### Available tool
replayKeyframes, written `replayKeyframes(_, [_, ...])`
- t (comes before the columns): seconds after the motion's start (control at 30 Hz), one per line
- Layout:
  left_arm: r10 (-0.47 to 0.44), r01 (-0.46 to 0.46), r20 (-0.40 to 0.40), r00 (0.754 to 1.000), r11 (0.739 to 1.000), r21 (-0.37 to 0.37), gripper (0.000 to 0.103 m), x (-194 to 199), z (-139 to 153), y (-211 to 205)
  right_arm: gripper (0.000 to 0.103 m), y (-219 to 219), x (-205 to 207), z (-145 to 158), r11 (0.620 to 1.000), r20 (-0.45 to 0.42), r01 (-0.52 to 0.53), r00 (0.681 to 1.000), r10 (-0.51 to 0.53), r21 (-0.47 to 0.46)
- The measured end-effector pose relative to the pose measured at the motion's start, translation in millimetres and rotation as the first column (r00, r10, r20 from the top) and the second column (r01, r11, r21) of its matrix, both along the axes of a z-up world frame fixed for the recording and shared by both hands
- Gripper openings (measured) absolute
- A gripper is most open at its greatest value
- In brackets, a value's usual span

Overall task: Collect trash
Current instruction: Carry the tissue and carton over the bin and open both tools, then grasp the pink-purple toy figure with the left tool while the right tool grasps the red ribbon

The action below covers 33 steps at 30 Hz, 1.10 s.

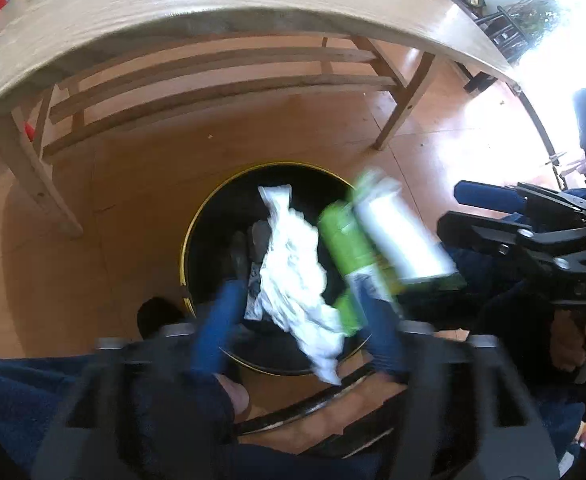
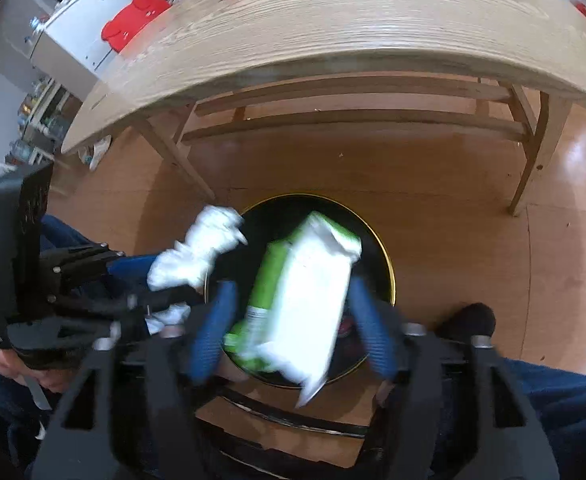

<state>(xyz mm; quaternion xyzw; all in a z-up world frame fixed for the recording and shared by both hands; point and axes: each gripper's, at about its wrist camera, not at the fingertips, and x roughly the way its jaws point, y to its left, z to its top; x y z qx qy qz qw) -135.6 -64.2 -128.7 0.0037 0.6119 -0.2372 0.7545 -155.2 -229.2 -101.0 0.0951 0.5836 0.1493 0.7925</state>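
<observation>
Between my right jaws point(image 2: 293, 316), spread wide, a green-and-white carton point(image 2: 305, 300) hangs blurred and untouched over the black bin point(image 2: 385, 256), so it lands inside. My left jaws point(image 1: 299, 320), also spread, hover above crumpled white paper point(image 1: 293, 272) over that bin, beside the table point(image 2: 333, 28).

Green and white carton point(image 2: 301, 304): we see a small printed panel on its green side, too blurred for us to read.
Right gripper point(image 1: 489, 216) body: we make out embossed marks, not legible.
Other readable text: we find none.
</observation>
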Motion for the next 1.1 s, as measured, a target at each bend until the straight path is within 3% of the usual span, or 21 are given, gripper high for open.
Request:
replayKeyframes(0.43, [0.016,-0.016,0.037,0.999,1.000,0.005,0.079,1,6,-1,0.072,7,1,5,1.000,0.012,-0.010,1.000,0.010,-0.006])
replayKeyframes(0.63, [0.065,-0.057,0.174,0.983,0.997,-0.048,0.088,11,45,7,0.072,10,11,44,0.998,0.165,0.001,0.986,0.009,-0.058])
replayKeyframes(0.8, [0.122,-0.128,0.316,0.941,0.992,0.001,0.092,65,90,20,0.077,-8,61,91,0.995,0.272,0.084,0.960,-0.069,-0.046])
replayKeyframes(0.93, [0.198,-0.242,0.432,0.880,0.969,0.048,0.094,135,119,30,0.082,-27,133,120,0.979,0.333,0.201,0.925,-0.182,-0.022])
replayKeyframes(1.1, [0.298,-0.356,0.433,0.851,0.933,0.058,0.094,232,120,28,0.083,-48,239,117,0.940,0.319,0.339,0.896,-0.309,-0.041])
